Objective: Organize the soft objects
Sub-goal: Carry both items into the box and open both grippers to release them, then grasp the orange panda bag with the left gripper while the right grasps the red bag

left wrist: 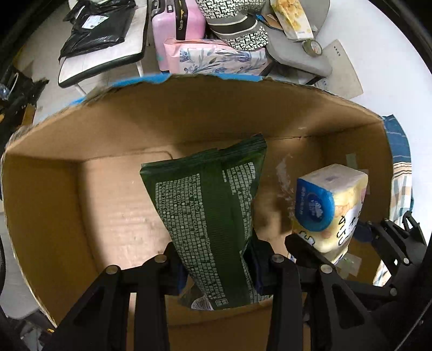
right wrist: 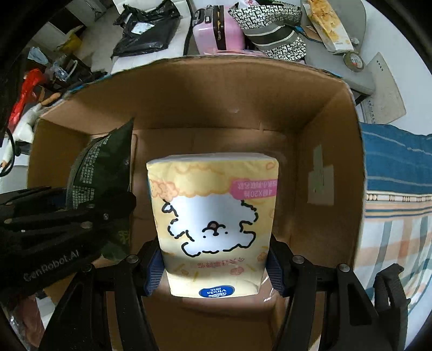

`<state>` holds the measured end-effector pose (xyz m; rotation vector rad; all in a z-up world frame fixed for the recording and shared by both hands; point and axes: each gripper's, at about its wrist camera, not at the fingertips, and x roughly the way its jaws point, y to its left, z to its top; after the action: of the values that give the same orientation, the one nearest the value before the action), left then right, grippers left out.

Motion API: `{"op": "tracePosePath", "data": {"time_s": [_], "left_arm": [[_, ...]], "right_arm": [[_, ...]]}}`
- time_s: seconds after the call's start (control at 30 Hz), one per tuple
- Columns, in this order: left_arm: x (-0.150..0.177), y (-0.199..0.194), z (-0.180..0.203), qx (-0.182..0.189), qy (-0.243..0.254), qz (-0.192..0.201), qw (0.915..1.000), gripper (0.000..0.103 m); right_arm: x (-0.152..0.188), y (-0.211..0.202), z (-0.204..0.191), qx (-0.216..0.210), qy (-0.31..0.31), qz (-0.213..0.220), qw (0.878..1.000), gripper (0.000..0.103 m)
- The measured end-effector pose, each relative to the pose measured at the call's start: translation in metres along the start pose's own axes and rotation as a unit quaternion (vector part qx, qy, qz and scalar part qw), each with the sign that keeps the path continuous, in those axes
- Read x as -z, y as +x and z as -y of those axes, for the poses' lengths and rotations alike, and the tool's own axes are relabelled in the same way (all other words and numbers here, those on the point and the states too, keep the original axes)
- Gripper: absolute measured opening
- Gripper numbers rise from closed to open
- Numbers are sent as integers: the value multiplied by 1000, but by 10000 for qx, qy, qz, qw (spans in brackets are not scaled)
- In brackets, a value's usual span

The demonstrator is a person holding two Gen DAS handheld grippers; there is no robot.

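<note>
My left gripper (left wrist: pixel 216 266) is shut on a dark green wipes pack (left wrist: pixel 208 213) and holds it inside an open cardboard box (left wrist: pixel 189 113). My right gripper (right wrist: pixel 214 266) is shut on a yellow tissue pack with a cartoon dog (right wrist: pixel 213 216) and holds it inside the same box (right wrist: pixel 216 89), to the right of the green pack (right wrist: pixel 105 167). The yellow pack (left wrist: pixel 332 205) and the right gripper (left wrist: pixel 348 251) also show in the left wrist view. The left gripper (right wrist: pixel 67 216) shows at the left of the right wrist view.
Beyond the box's far wall lie a pink floral tissue pack (left wrist: pixel 216 58), a pink suitcase (left wrist: pixel 178 27), a patterned bag (left wrist: pixel 237 24), black plastic bags (left wrist: pixel 100 29) and a tape roll (left wrist: pixel 313 47). A blue striped cloth (right wrist: pixel 397 183) lies right of the box.
</note>
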<state>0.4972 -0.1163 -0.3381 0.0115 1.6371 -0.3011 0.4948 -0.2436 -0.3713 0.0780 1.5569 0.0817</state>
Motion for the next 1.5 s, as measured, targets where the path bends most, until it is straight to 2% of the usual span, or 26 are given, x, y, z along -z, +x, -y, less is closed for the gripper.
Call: {"op": "tracePosePath", "data": {"time_s": [0.3,0.4,0.47,0.5,0.57,0.73,0.8,0.87,0.9,1.07,1.23,1.5], "left_arm": [[-11,12,-5,-97,-29,-53,9999,34],[-11,12,-8,-60,-105,-53,9999,39],[-10,13,-9,-103,-113,-63,9999,57],[-10,12,-9,-158,-109,-41,9998,62],[-8,8,-8,-279,-79,-17,9996,84],[3,-8,-12,-442,-97,194,9988,95],[11,-17,-15,-503,-127,325,9981,97],[22,-28,-17,-584,-142,487,9970,97],[25,-32,-18,-637,-161,571,9962,97],[59,-62,-24,-819,-289,995,9912,97],[92,-91,-25,-944,-308,1331,9861,97],[149,-139,-9,-1045,-154,1872,9766,97]], "right_arm": [[-16,20,6,-28,102,-139,9998,65],[-18,24,6,-19,123,-181,9998,66],[-16,24,5,-1,101,-184,9998,67],[-17,24,4,-38,95,-198,9998,70],[-18,22,2,-3,89,-196,9998,71],[-15,13,-3,-27,90,-152,9998,81],[-11,7,-8,-9,66,-122,9999,87],[-5,-1,-12,123,71,-60,9999,100],[-1,-6,-15,143,87,0,9999,103],[22,-28,-27,329,197,162,9991,103],[60,-58,-34,486,199,388,9979,103],[119,-111,-47,446,348,912,9942,103]]}}
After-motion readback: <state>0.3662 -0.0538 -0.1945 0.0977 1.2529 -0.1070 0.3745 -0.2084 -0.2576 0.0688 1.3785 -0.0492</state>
